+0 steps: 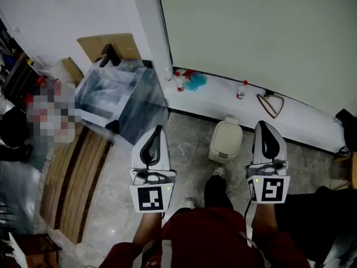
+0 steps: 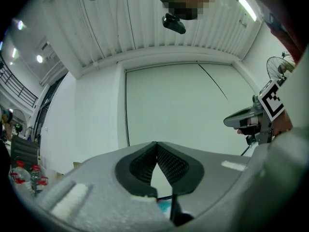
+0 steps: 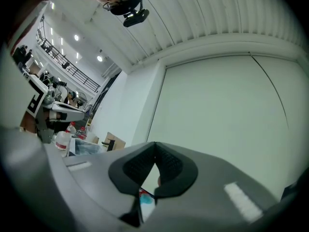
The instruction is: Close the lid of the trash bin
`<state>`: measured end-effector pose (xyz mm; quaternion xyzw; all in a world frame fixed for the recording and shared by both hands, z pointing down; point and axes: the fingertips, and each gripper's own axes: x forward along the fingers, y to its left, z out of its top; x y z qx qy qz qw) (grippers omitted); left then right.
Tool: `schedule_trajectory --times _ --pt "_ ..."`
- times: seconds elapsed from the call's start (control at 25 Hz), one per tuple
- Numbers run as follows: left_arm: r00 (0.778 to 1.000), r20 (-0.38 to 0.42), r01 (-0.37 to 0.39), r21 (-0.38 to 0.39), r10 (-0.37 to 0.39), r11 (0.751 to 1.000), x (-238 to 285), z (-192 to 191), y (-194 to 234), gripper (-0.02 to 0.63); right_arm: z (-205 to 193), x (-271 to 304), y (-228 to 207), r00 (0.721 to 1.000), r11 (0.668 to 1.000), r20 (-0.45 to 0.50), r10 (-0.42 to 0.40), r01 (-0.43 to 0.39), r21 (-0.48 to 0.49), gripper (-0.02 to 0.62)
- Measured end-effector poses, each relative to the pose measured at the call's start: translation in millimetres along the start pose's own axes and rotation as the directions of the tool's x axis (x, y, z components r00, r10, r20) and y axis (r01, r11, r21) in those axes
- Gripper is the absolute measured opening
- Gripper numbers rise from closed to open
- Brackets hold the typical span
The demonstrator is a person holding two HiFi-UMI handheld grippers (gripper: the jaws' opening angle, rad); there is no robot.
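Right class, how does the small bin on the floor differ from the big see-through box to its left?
Size: the bin is small, while the box is far bigger.
Look: the bin is solid cream, while the box has clear walls, with crumpled plastic showing inside.
Top: the bin's lid looks down, while the box looks open on top.
Both are boxy containers.

Floor [image 1: 189, 141] btwn trash bin [image 1: 225, 141], clear box [image 1: 120, 96]
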<state>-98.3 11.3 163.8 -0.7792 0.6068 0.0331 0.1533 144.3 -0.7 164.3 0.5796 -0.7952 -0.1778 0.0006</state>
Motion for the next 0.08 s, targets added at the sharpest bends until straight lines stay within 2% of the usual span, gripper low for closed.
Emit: schedule_trajectory --times 0.08 --pt "1.000 0.001 -0.001 -0.002 0.001 1.000 2.2 -1.1 -0.2 -0.003 -1.3 1.7 -0.7 1.000 1.000 0.002 0.000 0.000 0.003 0.000"
